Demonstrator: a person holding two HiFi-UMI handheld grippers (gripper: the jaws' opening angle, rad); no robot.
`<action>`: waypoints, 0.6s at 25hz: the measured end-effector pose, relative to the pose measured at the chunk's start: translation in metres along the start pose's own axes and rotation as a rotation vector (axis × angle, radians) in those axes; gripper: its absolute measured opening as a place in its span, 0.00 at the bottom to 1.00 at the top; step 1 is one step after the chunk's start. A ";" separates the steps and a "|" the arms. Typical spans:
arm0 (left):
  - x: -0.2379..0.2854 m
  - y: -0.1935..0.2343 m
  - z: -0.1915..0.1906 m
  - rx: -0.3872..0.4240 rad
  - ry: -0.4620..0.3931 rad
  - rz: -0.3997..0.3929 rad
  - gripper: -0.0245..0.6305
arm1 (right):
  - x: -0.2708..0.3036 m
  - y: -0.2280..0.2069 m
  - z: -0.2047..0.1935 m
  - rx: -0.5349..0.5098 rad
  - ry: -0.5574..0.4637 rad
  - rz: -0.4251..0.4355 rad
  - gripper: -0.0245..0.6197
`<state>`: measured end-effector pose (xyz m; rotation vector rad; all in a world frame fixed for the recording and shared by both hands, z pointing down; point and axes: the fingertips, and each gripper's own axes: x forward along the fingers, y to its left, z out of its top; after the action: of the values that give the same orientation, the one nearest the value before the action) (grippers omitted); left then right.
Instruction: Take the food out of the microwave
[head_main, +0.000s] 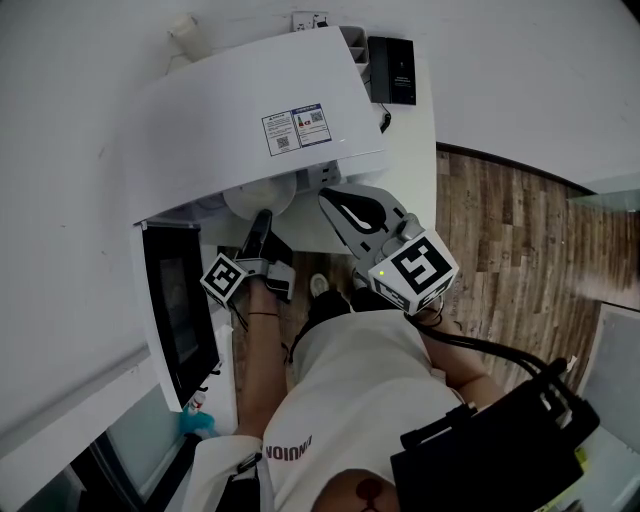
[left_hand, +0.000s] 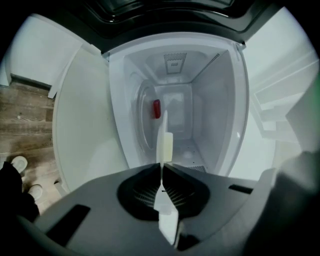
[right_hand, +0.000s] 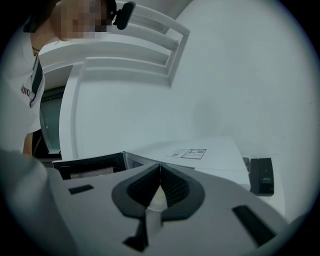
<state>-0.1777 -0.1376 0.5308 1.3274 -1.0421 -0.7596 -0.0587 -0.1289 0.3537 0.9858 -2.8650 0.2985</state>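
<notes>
The white microwave (head_main: 250, 120) stands open, with its dark-windowed door (head_main: 180, 310) swung out to the left. A white plate (head_main: 258, 195) sticks out of the front opening, and my left gripper (head_main: 263, 218) is shut on its rim. In the left gripper view the plate (left_hand: 163, 142) shows edge-on between the closed jaws (left_hand: 161, 167). A small red piece of food (left_hand: 156, 108) sits against the plate, in front of the white cavity (left_hand: 180, 105). My right gripper (head_main: 338, 202) hovers beside the plate to its right, jaws (right_hand: 160, 170) shut with nothing in them.
A black box (head_main: 392, 70) stands on the white counter right of the microwave, also in the right gripper view (right_hand: 262, 175). Wood floor (head_main: 500, 220) lies to the right. The open door blocks the left side. A person's body fills the lower head view.
</notes>
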 end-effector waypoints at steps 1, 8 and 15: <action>-0.001 -0.002 -0.001 -0.002 0.000 -0.002 0.07 | 0.000 0.001 0.000 -0.001 -0.001 0.004 0.07; -0.015 0.003 -0.007 0.005 0.004 0.018 0.07 | -0.002 0.009 -0.002 -0.005 -0.006 0.025 0.07; -0.024 -0.003 -0.014 -0.001 -0.005 -0.012 0.07 | -0.003 0.016 -0.004 -0.001 -0.013 0.044 0.07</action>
<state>-0.1732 -0.1107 0.5251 1.3328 -1.0385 -0.7728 -0.0655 -0.1138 0.3549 0.9293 -2.9010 0.2953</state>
